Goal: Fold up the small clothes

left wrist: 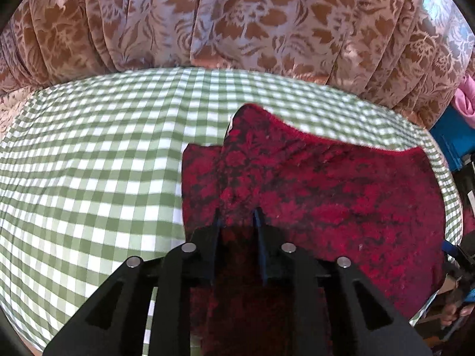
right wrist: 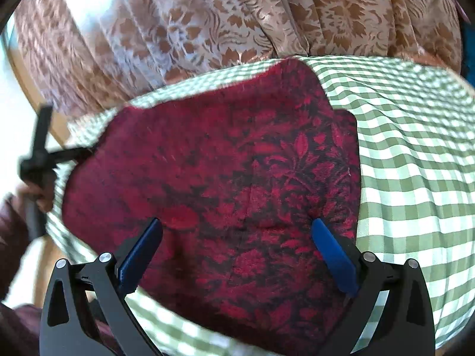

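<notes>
A small red garment with a black leaf pattern lies on the green-and-white checked tablecloth. My left gripper is shut on a fold of the garment's near edge, and the cloth bunches up between its blue pads. In the right wrist view the same garment fills the middle. My right gripper is open, its blue fingers spread wide just above the garment's near part, holding nothing. The left gripper shows at the far left, at the garment's corner.
A brown and pink floral curtain hangs right behind the table's far edge. A blue box and pink cloth are at the right beyond the table. A wooden frame stands at the left.
</notes>
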Demonstrator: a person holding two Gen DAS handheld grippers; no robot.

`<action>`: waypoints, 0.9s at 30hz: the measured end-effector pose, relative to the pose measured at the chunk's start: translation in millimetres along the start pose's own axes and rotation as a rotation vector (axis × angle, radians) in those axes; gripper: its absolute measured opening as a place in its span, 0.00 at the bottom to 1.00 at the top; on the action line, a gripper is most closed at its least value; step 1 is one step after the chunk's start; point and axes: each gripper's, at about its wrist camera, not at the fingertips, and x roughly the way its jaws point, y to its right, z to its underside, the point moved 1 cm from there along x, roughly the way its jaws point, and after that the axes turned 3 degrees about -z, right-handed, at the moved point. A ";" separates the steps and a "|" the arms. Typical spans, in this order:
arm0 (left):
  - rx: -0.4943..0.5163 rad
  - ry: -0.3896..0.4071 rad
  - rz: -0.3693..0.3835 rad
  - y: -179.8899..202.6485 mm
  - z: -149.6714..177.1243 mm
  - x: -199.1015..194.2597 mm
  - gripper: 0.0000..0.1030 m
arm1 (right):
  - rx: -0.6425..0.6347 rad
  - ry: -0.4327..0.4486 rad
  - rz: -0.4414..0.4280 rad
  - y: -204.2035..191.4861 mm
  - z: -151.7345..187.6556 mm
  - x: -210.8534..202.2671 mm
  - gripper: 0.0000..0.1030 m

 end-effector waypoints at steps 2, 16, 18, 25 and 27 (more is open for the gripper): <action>-0.005 0.006 0.008 -2.2 0.9 -1.0 0.19 | 0.074 0.077 -0.046 10.0 -15.8 -19.0 0.89; -0.061 0.105 0.133 -14.5 12.3 -33.5 0.15 | 0.193 0.083 0.111 56.0 -61.1 15.5 0.18; -0.068 0.051 0.109 -17.7 19.6 -16.7 0.16 | 0.218 0.089 0.151 60.0 -47.5 5.0 0.17; -0.117 0.034 0.067 -15.1 8.1 -1.0 0.21 | 0.343 0.123 0.197 81.5 -44.1 34.2 0.19; -0.078 0.058 0.016 -11.2 9.7 -9.0 0.18 | 0.330 0.129 0.210 79.1 -50.3 38.2 0.20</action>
